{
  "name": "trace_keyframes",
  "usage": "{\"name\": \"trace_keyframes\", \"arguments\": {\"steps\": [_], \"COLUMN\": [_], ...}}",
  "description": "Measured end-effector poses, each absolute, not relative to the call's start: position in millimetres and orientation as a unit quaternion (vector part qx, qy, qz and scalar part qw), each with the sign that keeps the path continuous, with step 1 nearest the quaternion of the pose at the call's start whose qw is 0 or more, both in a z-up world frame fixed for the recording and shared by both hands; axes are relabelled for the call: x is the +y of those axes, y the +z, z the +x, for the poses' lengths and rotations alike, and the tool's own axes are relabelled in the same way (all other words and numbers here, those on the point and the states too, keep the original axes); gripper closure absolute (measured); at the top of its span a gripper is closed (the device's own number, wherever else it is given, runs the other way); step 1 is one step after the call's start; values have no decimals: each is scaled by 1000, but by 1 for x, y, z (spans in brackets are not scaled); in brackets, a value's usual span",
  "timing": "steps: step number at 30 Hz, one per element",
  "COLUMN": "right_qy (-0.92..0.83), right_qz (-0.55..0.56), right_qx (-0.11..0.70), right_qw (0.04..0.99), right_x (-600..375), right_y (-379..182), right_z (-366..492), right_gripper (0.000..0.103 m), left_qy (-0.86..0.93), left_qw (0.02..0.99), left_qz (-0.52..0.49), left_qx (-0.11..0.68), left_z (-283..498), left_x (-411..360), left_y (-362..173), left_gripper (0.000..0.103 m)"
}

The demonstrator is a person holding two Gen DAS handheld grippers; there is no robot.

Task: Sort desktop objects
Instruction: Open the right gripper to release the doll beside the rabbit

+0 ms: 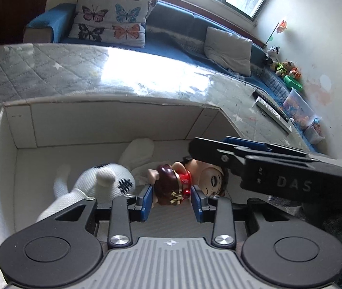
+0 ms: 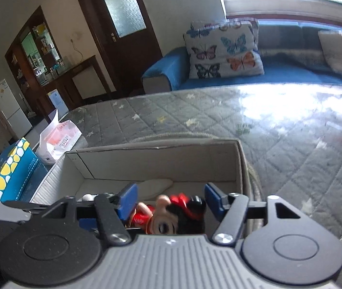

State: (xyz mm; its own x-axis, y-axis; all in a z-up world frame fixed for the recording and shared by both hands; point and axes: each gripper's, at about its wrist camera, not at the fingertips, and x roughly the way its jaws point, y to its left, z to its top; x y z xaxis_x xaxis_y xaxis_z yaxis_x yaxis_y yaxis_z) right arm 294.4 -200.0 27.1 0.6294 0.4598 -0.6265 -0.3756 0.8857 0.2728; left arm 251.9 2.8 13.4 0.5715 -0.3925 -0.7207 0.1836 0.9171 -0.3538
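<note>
Left wrist view: I am looking along my left claw, low in the frame, down into the white box.
Left claw: its blue pads are flanking the brown skirt of the doll; they are sitting right at its sides, but I cannot tell whether they are pinching it or are just off it.
Doll: it is lying on the box floor at frame centre, head toward the right, touching the white plush toy at lower left.
Right claw: spread wide, hovering over the doll's head, holding nothing; its black body is crossing the right of the left view.
Step in hand: I judge I am placing the doll in the box.
Next move: spreading the left pads fully, then lifting both claws straight up, clear of the box walls.
</note>
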Motion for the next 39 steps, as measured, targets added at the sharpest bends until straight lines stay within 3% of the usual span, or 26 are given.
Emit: {"name": "trace_keyframes", "arguments": {"steps": [2, 6, 9, 12, 29, 39], "right_qy": [235, 249, 254, 260, 232, 222], "right_qz": [57, 66, 69, 78, 74, 91], "right_qx": [353, 327, 314, 306, 325, 358], "right_qw": [904, 909, 912, 913, 914, 902], "right_x": [-202, -210, -217, -225, -281, -295], "right_y": [32, 46, 54, 60, 29, 6], "right_z": [290, 273, 258, 244, 150, 130], "right_gripper": [35, 20, 19, 12, 9, 8], "left_qy": [-160, -162, -164, -169, -179, -224], "left_qw": [881, 886, 891, 896, 925, 905], "left_qz": [-115, -113, -106, -104, -77, -77], "left_qx": [430, 420, 409, 397, 327, 354], "left_z": [249, 236, 223, 208, 134, 123], "left_x": [3, 2, 1, 0, -22, -40], "left_y": [16, 23, 30, 37, 44, 33], "left_gripper": [66, 66, 66, 66, 66, 66]}}
